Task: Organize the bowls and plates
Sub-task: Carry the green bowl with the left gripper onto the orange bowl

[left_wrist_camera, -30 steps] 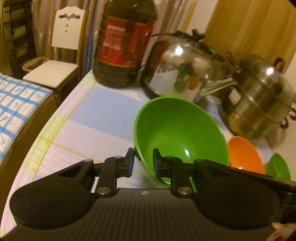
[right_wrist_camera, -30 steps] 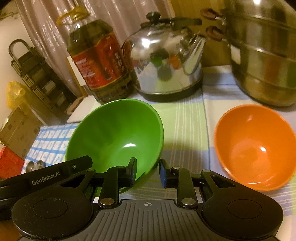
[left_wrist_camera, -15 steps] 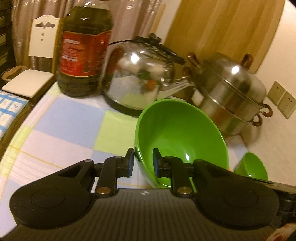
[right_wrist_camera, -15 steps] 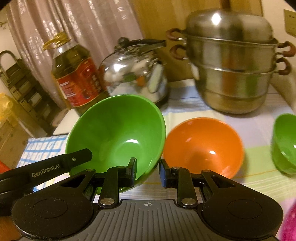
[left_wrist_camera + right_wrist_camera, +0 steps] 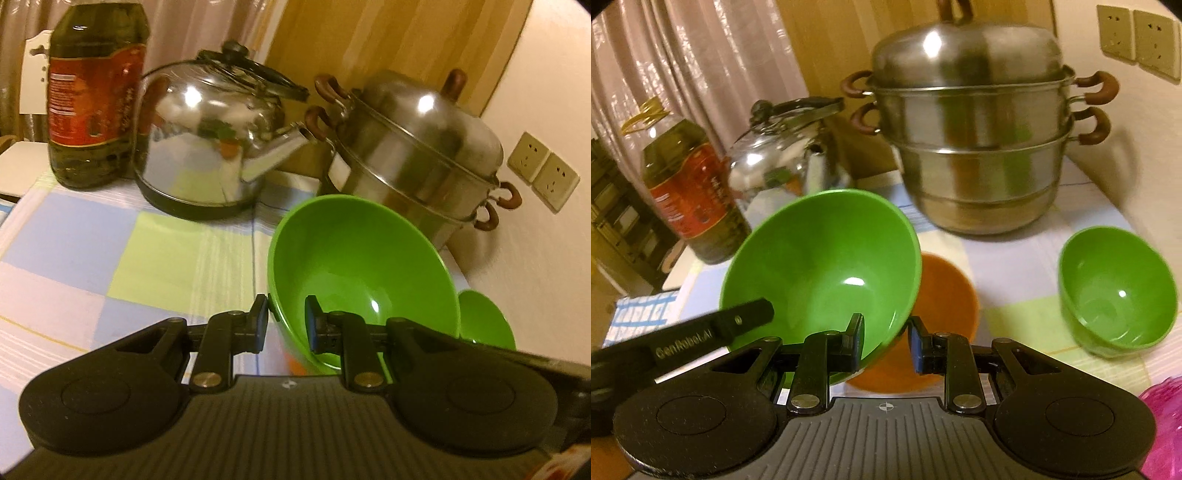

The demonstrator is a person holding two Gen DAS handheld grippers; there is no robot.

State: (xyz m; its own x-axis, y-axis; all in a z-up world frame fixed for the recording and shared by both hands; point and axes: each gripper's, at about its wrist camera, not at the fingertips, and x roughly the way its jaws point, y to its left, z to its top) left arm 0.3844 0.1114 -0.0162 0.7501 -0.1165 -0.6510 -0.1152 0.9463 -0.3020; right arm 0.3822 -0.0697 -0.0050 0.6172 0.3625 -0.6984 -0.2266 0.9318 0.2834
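Observation:
Both grippers hold one large green bowl (image 5: 362,266) by its rim, lifted and tilted over the checked tablecloth. My left gripper (image 5: 286,314) is shut on the bowl's left rim. My right gripper (image 5: 886,339) is shut on the right rim of the same green bowl (image 5: 820,266). Directly under it sits an orange bowl (image 5: 945,295), half hidden. A small green bowl (image 5: 1119,291) stands on the cloth to the right, apart from both. In the left wrist view the small green bowl (image 5: 484,317) peeks out behind the big one.
A steel stacked steamer pot (image 5: 975,147) stands at the back right, with a shiny kettle (image 5: 783,162) and a large oil bottle (image 5: 687,192) to its left. A pink object (image 5: 1163,424) shows at the lower right corner. Wall sockets (image 5: 543,170) are on the wall beyond.
Both grippers have carried the large green bowl to the right across the table, so it now hangs over the orange bowl. The steamer and the small green bowl have come into view.

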